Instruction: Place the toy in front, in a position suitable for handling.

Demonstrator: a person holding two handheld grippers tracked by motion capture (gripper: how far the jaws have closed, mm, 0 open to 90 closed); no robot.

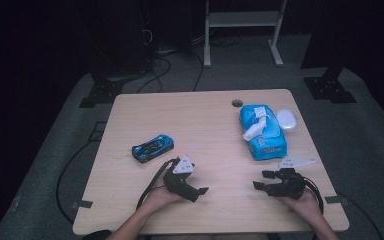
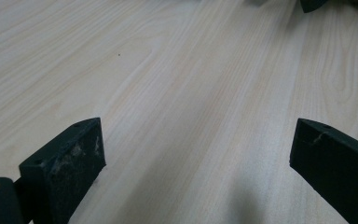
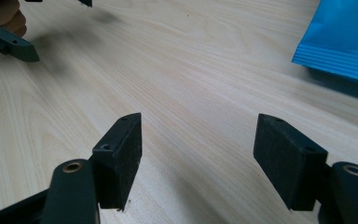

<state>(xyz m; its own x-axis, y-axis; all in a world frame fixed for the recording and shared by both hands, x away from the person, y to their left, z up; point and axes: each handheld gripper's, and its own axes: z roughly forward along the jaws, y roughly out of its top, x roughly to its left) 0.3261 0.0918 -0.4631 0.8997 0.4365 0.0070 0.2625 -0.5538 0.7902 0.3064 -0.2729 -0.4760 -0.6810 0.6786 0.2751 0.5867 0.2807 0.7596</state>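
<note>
Grippers rest low on the near part of the wooden table (image 1: 205, 120), one in each hand of the person. The left gripper (image 1: 200, 192) has its jaws spread wide, with only bare wood between them. The right gripper (image 1: 260, 181) is spread too, and nothing is between its jaws. They point toward each other, with a gap of table between. A blue wipes pack (image 1: 262, 131) lies just beyond the right gripper, a white oval lid (image 1: 286, 119) beside it. A blue toy car (image 1: 152, 147) sits beyond the left gripper, apart from it.
</note>
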